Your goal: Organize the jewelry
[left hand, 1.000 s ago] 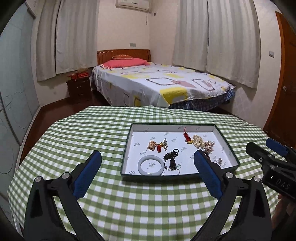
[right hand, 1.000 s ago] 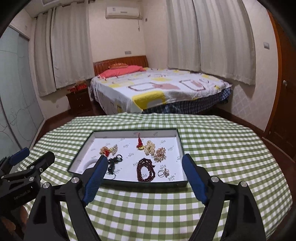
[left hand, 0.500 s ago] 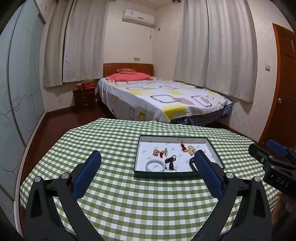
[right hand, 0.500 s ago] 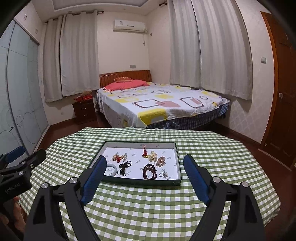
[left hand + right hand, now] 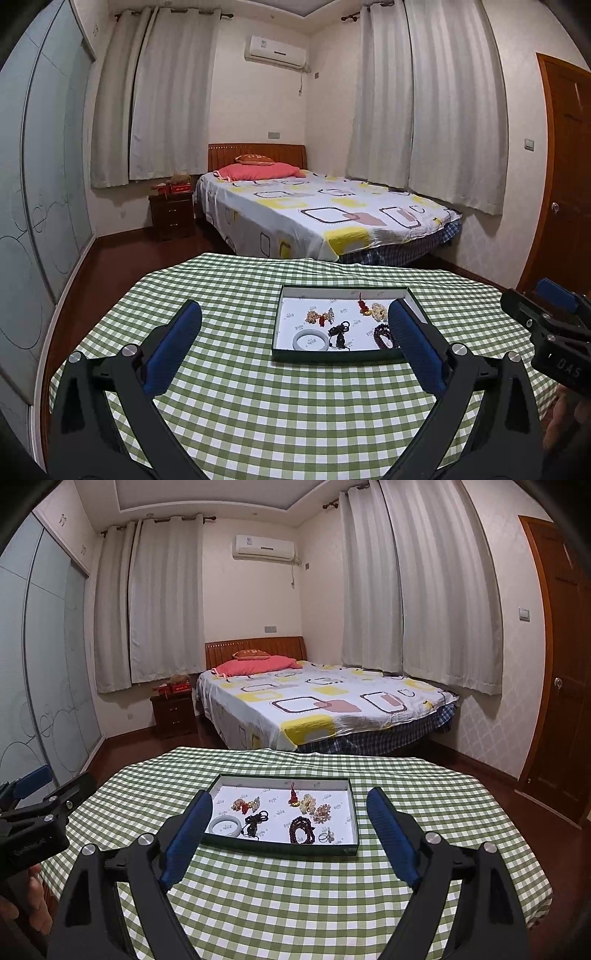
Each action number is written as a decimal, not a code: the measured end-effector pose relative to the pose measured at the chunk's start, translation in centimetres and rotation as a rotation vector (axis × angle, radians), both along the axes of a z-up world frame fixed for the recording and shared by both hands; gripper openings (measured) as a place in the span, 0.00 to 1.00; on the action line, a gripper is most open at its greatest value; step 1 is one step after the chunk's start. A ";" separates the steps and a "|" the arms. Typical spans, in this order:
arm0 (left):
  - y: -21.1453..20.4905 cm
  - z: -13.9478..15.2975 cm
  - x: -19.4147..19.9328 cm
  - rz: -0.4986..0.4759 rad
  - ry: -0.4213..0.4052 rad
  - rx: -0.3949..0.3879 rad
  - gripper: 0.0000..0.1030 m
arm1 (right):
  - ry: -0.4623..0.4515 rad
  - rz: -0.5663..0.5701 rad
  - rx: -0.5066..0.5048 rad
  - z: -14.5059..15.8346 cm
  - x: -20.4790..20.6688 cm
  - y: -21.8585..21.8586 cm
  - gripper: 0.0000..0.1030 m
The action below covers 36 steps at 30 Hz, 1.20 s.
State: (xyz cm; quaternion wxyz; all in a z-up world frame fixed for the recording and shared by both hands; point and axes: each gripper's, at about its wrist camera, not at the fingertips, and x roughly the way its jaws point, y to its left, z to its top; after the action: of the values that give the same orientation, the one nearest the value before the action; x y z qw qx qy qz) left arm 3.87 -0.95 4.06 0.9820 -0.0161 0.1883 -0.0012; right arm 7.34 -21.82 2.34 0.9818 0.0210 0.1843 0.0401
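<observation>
— Where's the jewelry?
— In the green-rimmed tray [image 5: 352,823] on the checked tablecloth [image 5: 295,893], at twelve o'clock from both grippers.
— Fingers?
— Left gripper [image 5: 293,347] and right gripper [image 5: 290,834] spread wide, holding nothing.

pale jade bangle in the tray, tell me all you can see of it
The pale green-white jade-like bangle is a smooth, thick, closed ring, glossy and unbroken as far as can be seen. It lies flat on the white printed liner of the shallow dark green rectangular tray, in the near left corner. A black corded pendant lies just to its right; whether they touch is unclear. Neither gripper holds it.
</observation>
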 end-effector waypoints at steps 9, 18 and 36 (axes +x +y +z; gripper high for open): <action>0.1 0.0 -0.2 -0.002 -0.002 -0.001 0.96 | -0.010 -0.004 0.002 0.1 -0.3 -0.1 0.81; 0.1 0.0 -0.4 -0.003 0.001 -0.002 0.96 | -0.013 -0.003 0.002 0.2 -0.7 0.1 0.81; 0.5 0.0 0.0 0.003 0.011 -0.006 0.96 | -0.012 -0.003 0.002 0.2 -0.6 0.2 0.81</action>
State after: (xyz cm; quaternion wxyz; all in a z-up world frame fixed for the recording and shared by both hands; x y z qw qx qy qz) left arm 3.85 -0.41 4.06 0.9809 -0.0194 0.1935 -0.0004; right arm 6.72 -21.58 2.55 0.9830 0.0219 0.1781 0.0389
